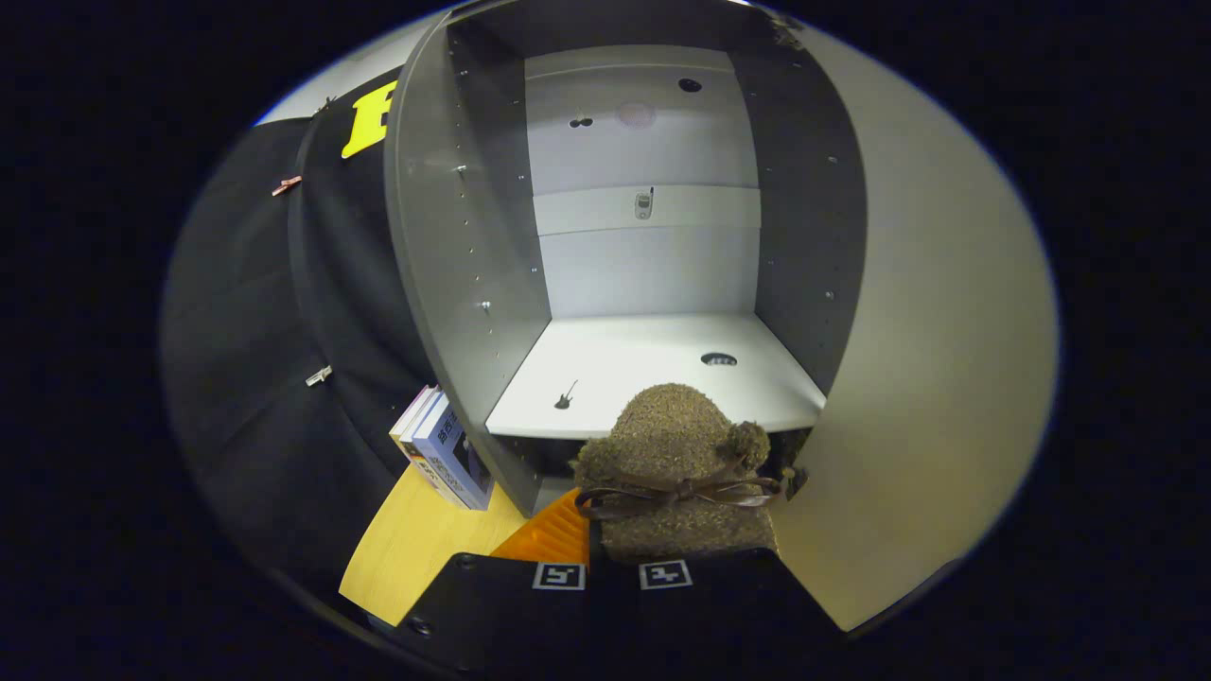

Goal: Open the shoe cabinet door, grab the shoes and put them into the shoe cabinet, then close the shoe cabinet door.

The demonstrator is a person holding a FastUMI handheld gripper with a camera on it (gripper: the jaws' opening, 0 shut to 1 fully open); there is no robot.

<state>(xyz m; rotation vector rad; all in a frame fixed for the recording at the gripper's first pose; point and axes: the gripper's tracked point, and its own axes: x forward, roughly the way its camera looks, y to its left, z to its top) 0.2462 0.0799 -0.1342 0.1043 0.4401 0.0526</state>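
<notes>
A fuzzy brown shoe with a dark ribbon bow sits between my fingers, toe pointing forward. My gripper is shut on the shoe, holding it up just in front of the open shoe cabinet. The cabinet's white shelf lies right beyond the shoe's toe, bare but for a small dark mark and a round hole. The open cabinet door stands wide to the right of the shoe.
Several books lean against the cabinet's left outer wall on a yellow wooden table. An orange ridged thing lies under the shoe's left side. The cabinet's grey side walls flank the shelf.
</notes>
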